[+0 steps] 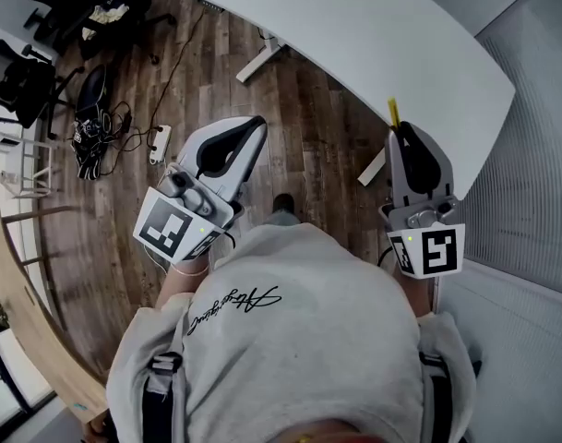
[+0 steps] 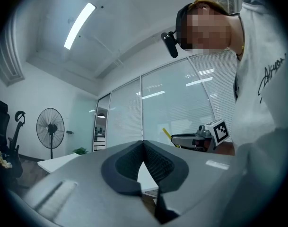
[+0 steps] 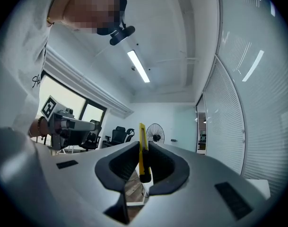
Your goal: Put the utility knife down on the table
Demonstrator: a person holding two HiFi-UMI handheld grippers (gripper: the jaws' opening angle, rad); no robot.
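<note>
The yellow utility knife sticks out of my right gripper, which is shut on it and held just short of the white table's near edge. In the right gripper view the knife stands upright, pinched between the dark pads, its black end low in the jaws. My left gripper hangs over the wooden floor, left of the table, with nothing in it. Its pads meet at the tips in the left gripper view, where the right gripper and the knife also show.
Office chairs, a bag and a power strip with cables lie on the wooden floor at the far left. A wooden board runs along the left edge. A blind-covered glass wall stands close on the right. A standing fan is in the room.
</note>
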